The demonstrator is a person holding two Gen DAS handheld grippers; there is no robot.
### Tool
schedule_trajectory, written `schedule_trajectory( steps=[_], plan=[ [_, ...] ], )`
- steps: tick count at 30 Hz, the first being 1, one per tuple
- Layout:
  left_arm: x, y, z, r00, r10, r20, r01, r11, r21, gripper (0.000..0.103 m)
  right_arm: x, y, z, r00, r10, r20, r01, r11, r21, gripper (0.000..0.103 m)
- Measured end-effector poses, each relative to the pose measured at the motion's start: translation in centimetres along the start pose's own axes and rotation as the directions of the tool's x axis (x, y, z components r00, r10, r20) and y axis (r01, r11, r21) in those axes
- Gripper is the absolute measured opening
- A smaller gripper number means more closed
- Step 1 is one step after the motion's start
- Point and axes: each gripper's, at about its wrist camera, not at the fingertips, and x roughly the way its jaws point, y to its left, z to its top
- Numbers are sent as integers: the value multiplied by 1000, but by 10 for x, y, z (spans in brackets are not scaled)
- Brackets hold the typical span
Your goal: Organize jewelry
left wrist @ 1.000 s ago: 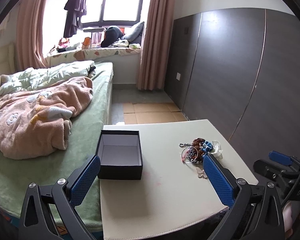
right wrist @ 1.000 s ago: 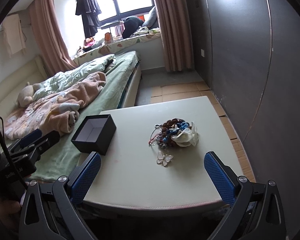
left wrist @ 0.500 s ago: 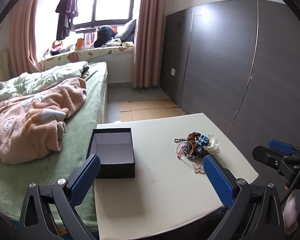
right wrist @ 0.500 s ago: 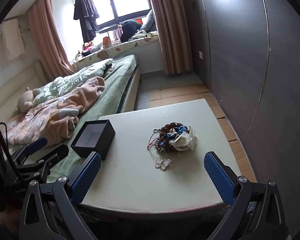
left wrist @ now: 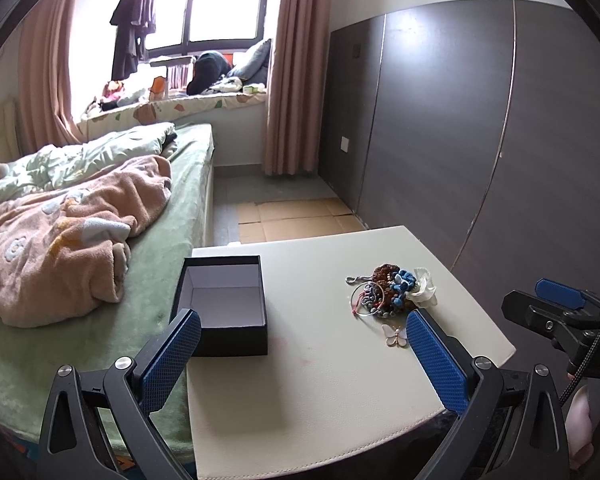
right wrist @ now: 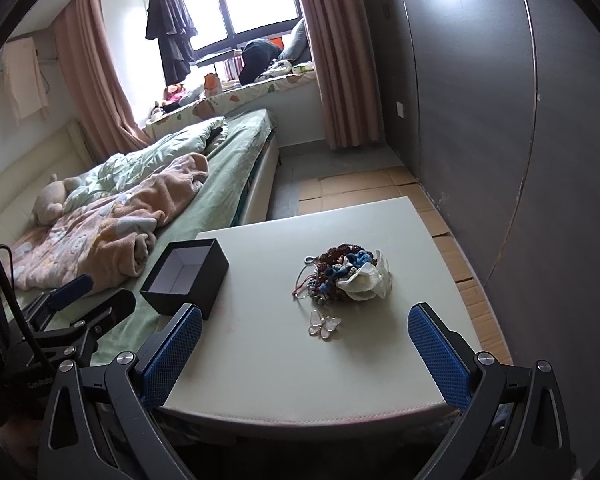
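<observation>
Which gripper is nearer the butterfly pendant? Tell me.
Right. The right gripper faces the butterfly pendant head-on, jaws open; the left gripper sits toward the black box.

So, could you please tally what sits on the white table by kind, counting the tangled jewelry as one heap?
Open black box: 1
Tangled jewelry heap: 1
Loose butterfly piece: 1
Total on the table: 3

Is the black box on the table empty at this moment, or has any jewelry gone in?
Empty. The black box is lidless and shows only its bare pale lining; the jewelry pile and butterfly piece lie on the table.
</observation>
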Motion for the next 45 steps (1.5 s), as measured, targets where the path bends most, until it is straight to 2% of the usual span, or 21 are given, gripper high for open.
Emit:
schedule_trajectory(
  steps=[13,22,28,32,35,39,42,45],
  plan=[
    [16,-5,11,1000,-16,-8,16,1000,14,103,9,-8,9,1000,-16,-15,16,1000,26,103],
    [42,-4,19,996,-80,-30,79,997,-25,103,37,-44,17,996,-37,-82,52,983,178,102],
    [54,-8,23,994,-105,-32,103,994,-37,101,55,-64,15,991,-7,-130,40,968,248,88],
    [69,-12,26,987,-142,-69,140,989,-41,92,72,-82,12,985,41,-168,19,939,345,80],
    [82,-15,28,982,-158,-99,156,987,-33,86,83,-90,13,982,91,-167,-16,914,405,79],
    [105,-14,36,967,-184,-174,173,982,-79,69,103,-97,14,973,146,-179,-46,882,469,78],
    [119,-14,40,955,-201,-217,180,977,-112,69,117,-101,15,965,182,-188,-62,857,512,72],
    [131,-17,45,947,-201,-252,177,977,-116,69,127,-104,18,964,183,-195,-55,849,526,72]
  ],
)
